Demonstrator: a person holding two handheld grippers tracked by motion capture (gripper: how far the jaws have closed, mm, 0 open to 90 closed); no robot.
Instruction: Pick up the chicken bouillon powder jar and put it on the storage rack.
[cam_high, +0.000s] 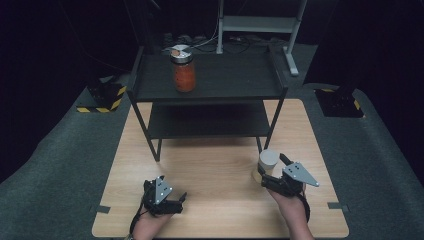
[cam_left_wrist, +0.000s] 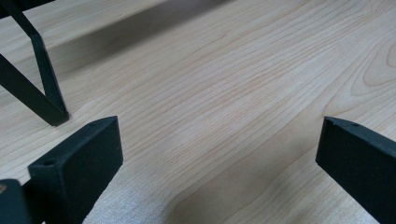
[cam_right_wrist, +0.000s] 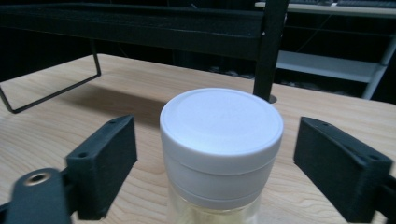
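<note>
A jar with a white lid (cam_high: 268, 161) (cam_right_wrist: 222, 135) and pale contents stands on the wooden table (cam_high: 215, 165) at the right, in front of the rack's right front leg. My right gripper (cam_high: 272, 168) (cam_right_wrist: 217, 144) straddles the lid, one jaw on each side, with a gap showing between each pad and the lid. My left gripper (cam_high: 180, 202) (cam_left_wrist: 219, 140) rests low over the table at the near left. Its jaws stand wide apart with bare wood between them.
A black two-level rack (cam_high: 210, 90) stands at the table's far half, and one of its legs (cam_left_wrist: 46, 88) is close to my left gripper. A silver-lidded jar with red contents (cam_high: 184, 70) stands on the rack's top shelf. Grey carpet surrounds the table.
</note>
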